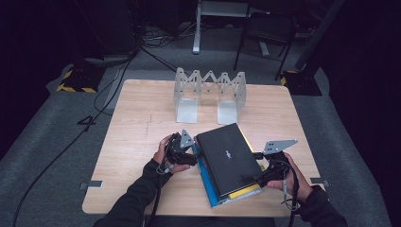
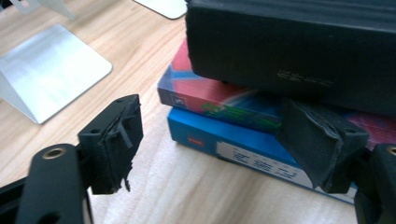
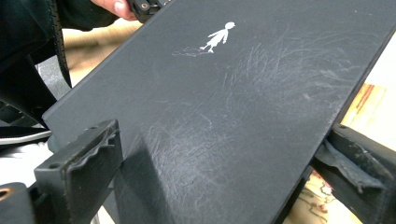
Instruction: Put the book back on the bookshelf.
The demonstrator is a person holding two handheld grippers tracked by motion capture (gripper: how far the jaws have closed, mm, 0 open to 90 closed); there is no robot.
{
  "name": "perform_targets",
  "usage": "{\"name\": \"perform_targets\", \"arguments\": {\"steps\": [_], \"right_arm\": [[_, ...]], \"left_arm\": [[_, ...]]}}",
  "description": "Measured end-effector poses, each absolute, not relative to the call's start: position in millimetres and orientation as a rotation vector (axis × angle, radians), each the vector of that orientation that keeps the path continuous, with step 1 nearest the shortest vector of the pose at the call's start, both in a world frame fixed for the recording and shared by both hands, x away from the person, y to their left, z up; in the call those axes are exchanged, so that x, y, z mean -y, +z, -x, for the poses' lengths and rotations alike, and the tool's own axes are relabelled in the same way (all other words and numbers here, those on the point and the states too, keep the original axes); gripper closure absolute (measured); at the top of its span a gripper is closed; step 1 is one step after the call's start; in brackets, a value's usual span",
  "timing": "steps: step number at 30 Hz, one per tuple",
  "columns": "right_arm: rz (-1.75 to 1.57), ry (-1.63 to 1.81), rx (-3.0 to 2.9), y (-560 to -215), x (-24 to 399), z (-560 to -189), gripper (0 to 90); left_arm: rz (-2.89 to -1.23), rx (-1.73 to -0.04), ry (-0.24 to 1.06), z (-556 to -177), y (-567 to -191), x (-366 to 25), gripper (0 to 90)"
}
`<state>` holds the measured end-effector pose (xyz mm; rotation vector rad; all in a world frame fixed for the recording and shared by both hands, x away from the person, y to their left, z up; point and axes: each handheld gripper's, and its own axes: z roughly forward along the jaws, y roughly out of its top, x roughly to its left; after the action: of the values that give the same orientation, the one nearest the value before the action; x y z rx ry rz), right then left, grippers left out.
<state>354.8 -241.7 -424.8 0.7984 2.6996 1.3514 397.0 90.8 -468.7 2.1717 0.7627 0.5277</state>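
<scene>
Left tongs (image 2: 224,149) gape beside the stack; right tongs (image 3: 224,163) straddle the scuffed black hardcover book (image 1: 228,157), grip unclear: clamp squarely before lifting.

Scuffed black book (image 3: 224,116) with white figure (image 3: 218,36) between parted claw (image 3: 224,161) jaws

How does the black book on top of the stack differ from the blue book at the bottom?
The matte black hardcover book lies on top of the stack; the glossy blue book lies at the bottom, on the wooden table.
The black book's cover is plain with a small white figure; the blue book's spine carries a white label.
The black book looks thicker than the blue book.
Both lie flat in one stack.
</scene>
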Motion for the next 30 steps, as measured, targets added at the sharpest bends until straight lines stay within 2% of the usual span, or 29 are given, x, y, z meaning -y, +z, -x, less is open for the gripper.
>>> {"name": "perform_targets", "arguments": {"steps": [6, 7, 10, 13, 14, 16, 19, 23, 28, 30], "right_arm": [[-0.784, 1.364, -2.685, -425.8, 238.5, -359.0, 3.5], [-0.778, 1.368, -2.684, -425.8, 238.4, -359.4, 3.6], [-0.752, 1.371, -2.681, -425.4, 238.5, -360.2, 3.9], [-0.732, 1.376, -2.664, -425.2, 236.7, -361.7, 4.1], [-0.717, 1.380, -2.661, -424.9, 236.4, -362.0, 4.2], [-0.683, 1.382, -2.643, -425.0, 236.1, -362.1, 4.3], [-0.629, 1.377, -2.618, -423.7, 235.9, -359.7, 4.6], [-0.558, 1.366, -2.580, -422.0, 237.1, -356.0, 5.4], [-0.490, 1.365, -2.538, -420.4, 238.1, -351.8, 6.2], [-0.483, 1.391, -2.491, -417.9, 239.6, -351.1, 11.6]], "left_arm": [[-2.128, -0.822, 0.507, -414.8, -470.4, -99.3, 28.8], [-2.118, -0.845, 0.541, -419.2, -470.8, -100.1, 28.9], [-2.091, -0.862, 0.464, -430.1, -470.7, -106.2, 28.8], [-2.085, -0.853, 0.494, -433.7, -468.6, -106.2, 29.8], [-2.042, -0.855, 0.452, -438.6, -466.1, -108.9, 31.6], [-2.003, -0.830, 0.427, -439.5, -462.8, -110.4, 41.5], [-1.954, -0.790, 0.381, -441.8, -455.5, -112.8, 50.4], [-1.943, -0.710, 0.329, -442.0, -446.7, -112.2, 69.9], [-1.895, -0.648, 0.281, -439.4, -436.9, -115.2, 79.1], [-1.898, -0.629, 0.287, -438.1, -432.3, -114.2, 78.9]]}}
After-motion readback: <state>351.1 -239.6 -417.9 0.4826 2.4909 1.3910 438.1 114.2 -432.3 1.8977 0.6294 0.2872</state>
